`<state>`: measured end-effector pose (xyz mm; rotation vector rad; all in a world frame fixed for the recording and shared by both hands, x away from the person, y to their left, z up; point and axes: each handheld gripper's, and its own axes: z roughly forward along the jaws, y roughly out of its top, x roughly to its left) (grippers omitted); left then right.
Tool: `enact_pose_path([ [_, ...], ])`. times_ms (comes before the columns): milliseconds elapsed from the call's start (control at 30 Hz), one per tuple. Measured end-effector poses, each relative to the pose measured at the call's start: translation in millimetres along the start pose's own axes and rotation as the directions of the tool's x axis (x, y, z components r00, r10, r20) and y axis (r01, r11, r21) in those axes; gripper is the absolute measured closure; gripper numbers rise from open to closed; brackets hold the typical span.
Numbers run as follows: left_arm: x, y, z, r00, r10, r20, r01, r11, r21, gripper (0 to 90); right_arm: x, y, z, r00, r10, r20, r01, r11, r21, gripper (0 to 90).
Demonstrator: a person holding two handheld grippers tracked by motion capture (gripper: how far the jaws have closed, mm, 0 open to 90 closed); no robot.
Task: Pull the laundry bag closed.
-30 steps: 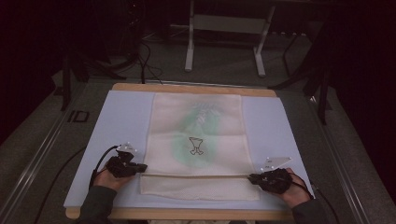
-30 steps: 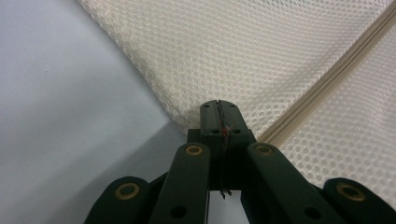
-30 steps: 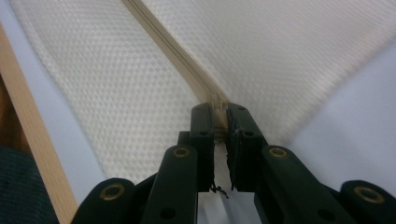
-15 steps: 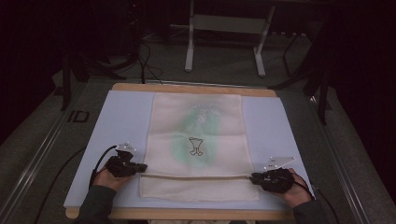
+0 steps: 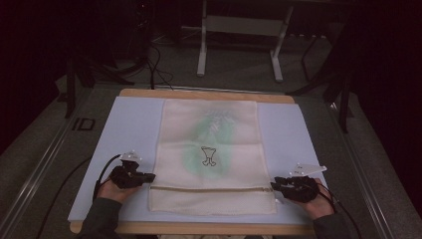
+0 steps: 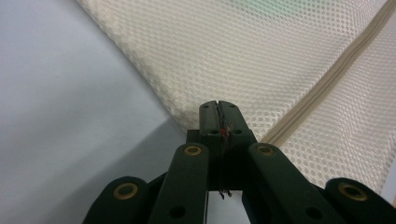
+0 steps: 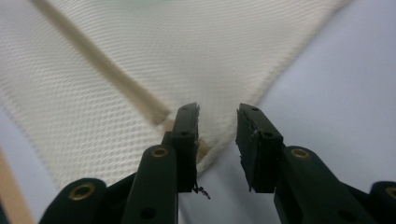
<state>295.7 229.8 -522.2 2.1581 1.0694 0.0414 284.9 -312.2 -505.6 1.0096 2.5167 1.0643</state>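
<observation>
The left gripper (image 6: 218, 108) has its fingers (image 6: 209, 116) pinched shut on the edge of the mesh bag (image 5: 209, 154), beside the zipper (image 6: 327, 79). The right gripper (image 7: 218, 122) has just been opening, and its fingers (image 7: 187, 128) stand apart over the bag's corner with nothing between them. The bag lies flat on the surface (image 5: 124, 124). I'd keep the left pinch steady and draw the right hand clear without snagging the mesh.

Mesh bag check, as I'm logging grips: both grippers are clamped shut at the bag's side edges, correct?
Not quite. The left gripper is shut on the mesh bag's edge, but the right gripper view shows the right gripper with jaws apart, just opened, off the fabric.
</observation>
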Motion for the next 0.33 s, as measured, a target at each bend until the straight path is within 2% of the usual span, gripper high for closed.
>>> enact_pose_path([
  [33, -0.3, 0.0, -2.6, 0.9999, -0.002, -0.011, 0.001, 0.9999, -0.017, 88.9, -2.5, -0.6, -0.4, 0.9993, 0.022, 0.029, -0.021, 1.0, -0.012, 68.7],
  [133, 0.3, -0.1, -4.2, 0.9996, -0.001, -0.029, 0.0, 0.9996, -0.028, 88.4, -4.0, -0.5, 0.2, 0.9979, 0.039, 0.052, -0.039, 0.999, -0.016, 68.7],
  [167, 1.0, -0.6, -5.8, 0.9985, -0.009, -0.054, 0.007, 0.9993, -0.038, 88.3, -5.0, -0.1, 1.3, 0.9954, 0.05, 0.081, -0.05, 0.999, -0.012, 68.6],
  [267, 2.3, -1.4, -7.5, 0.9968, -0.018, -0.078, 0.015, 0.9991, -0.041, 87.9, -5.7, -0.4, 3.0, 0.9944, 0.056, 0.089, -0.055, 0.998, -0.01, 68.5],
  [300, 5.3, -2.6, -9.5, 0.9946, -0.038, -0.097, 0.033, 0.998, -0.055, 87.9, -6.7, -1.3, 4.3, 0.9937, 0.061, 0.094, -0.06, 0.998, -0.012, 68.5],
  [333, 5.3, -2.6, -9.5, 0.9946, -0.038, -0.097, 0.033, 0.998, -0.055, 87.9, -6.7, -1.3, 4.3, 0.9937, 0.061, 0.094, -0.06, 0.998, -0.012, 68.5],
])
